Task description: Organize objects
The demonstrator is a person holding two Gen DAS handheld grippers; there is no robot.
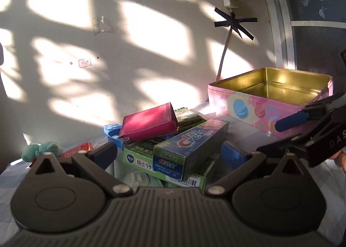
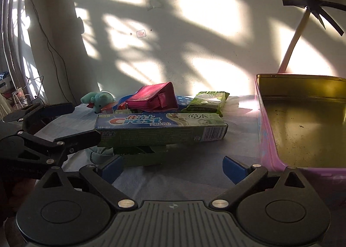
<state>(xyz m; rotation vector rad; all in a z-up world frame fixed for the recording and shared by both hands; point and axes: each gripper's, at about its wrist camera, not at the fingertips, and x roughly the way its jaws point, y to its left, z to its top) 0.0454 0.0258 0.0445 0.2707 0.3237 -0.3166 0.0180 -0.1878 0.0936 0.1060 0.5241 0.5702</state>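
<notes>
So both tongs, left (image 1: 169, 154) and right (image 2: 173, 165), are gaping wide with nothing gripped. Crest toothpaste box (image 2: 160, 129) is lying atop the pile just ahead, red pouch (image 2: 154, 97) sitting behind it, pink tin (image 2: 265, 130) standing empty to the right.

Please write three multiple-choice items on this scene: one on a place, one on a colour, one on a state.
1. Where does the Crest toothpaste box lie?
A. inside the tin
B. on top of a green box
C. under the teal plush toy

2. What colour is the pouch?
A. magenta
B. yellow
C. black

3. How does the pink tin stand?
A. lidded
B. overturned
C. open and empty

Answers: 1 B, the green box shows beneath it; 2 A, magenta in both views; 3 C, its bare gold floor shows.
</notes>
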